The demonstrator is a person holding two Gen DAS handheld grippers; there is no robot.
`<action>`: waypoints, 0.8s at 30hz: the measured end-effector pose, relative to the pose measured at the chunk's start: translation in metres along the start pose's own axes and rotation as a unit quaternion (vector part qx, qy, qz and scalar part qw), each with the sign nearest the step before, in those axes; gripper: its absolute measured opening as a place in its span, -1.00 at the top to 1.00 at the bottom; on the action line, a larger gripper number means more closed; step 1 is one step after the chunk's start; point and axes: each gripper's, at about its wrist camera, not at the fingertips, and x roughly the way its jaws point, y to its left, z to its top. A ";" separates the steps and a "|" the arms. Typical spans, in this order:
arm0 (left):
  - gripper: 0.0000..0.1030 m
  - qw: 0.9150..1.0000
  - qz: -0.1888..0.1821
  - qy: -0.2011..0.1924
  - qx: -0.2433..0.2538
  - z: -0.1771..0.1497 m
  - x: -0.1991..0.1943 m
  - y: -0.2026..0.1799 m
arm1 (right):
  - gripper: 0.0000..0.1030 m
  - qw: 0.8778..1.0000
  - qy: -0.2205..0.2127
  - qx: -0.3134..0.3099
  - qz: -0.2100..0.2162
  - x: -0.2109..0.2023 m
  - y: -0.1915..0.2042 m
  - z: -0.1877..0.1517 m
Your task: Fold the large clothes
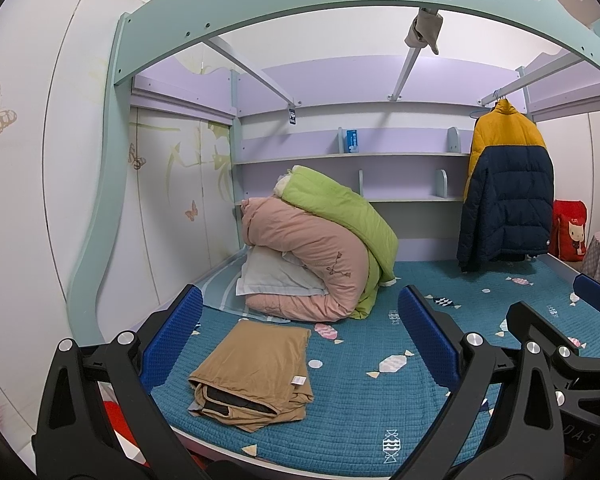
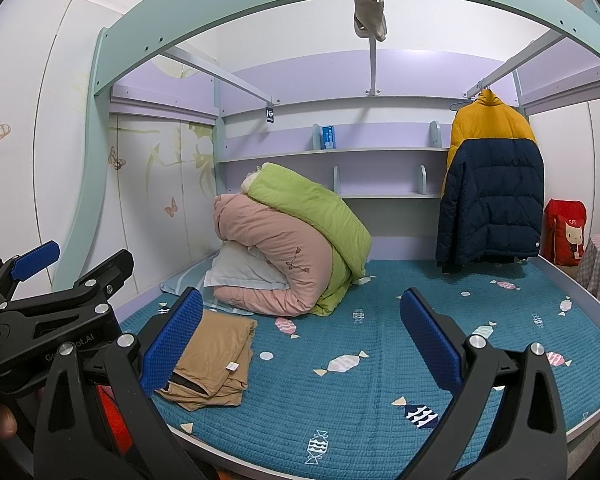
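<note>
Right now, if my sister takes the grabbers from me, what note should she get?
Left gripper: open, holding nothing.
Right gripper: open, holding nothing.
The tan garment lies folded on the blue bedspread near the front edge, so that one looks done.
The yellow and navy jacket hangs on a hanger from the rail at the far right, not folded; it may be next.
The rolled quilts sit at the back left.

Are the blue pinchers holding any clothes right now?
No. The left gripper and right gripper are both open with nothing between their fingers. The folded tan garment just lies on the bed.
</note>
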 end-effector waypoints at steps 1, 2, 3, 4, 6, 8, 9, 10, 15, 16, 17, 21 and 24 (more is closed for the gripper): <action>-0.90 1.000 0.000 0.000 0.000 0.000 0.000 0.000 | -0.85 1.000 0.000 0.000 0.000 0.000 0.000 0.000; -0.90 1.000 0.000 0.001 0.000 0.000 0.000 0.000 | -0.85 1.000 0.000 0.000 0.000 0.000 0.000 0.000; -0.90 1.000 0.000 0.001 0.000 0.000 0.000 0.001 | -0.85 1.000 0.000 0.000 0.000 0.000 0.000 0.000; -0.90 1.000 0.000 0.001 0.000 0.000 0.000 0.000 | -0.85 1.000 0.000 0.000 0.000 0.000 0.000 0.000; -0.90 1.000 0.000 0.001 0.000 0.000 0.000 0.000 | -0.85 1.000 0.001 0.000 0.000 0.000 0.000 0.000; -0.90 1.000 0.001 0.001 0.001 0.000 0.001 0.001 | -0.85 1.000 0.001 0.000 0.000 0.000 0.000 0.000; -0.90 1.000 0.000 0.002 0.001 0.000 0.001 0.000 | -0.85 1.000 0.002 0.001 0.000 0.001 0.000 0.000; -0.90 1.000 0.001 0.002 0.001 0.000 0.001 0.001 | -0.85 1.000 0.003 0.002 0.001 0.002 0.000 0.000; -0.90 1.000 0.006 0.007 0.004 -0.002 0.003 0.005 | -0.85 1.000 0.005 0.007 0.002 0.009 -0.002 -0.001; -0.90 1.000 0.007 0.008 0.005 -0.003 0.005 0.006 | -0.85 1.000 0.007 0.011 0.003 0.013 -0.003 -0.003; -0.90 1.000 0.010 0.011 0.008 -0.004 0.007 0.006 | -0.85 1.000 0.010 0.014 0.004 0.016 -0.005 -0.004; -0.91 0.999 0.014 0.028 0.025 -0.011 0.027 -0.002 | -0.86 0.999 0.034 0.031 0.007 0.036 -0.016 -0.015; -0.91 0.998 0.008 0.053 0.042 -0.022 0.050 -0.015 | -0.86 0.996 0.068 0.049 0.005 0.058 -0.032 -0.030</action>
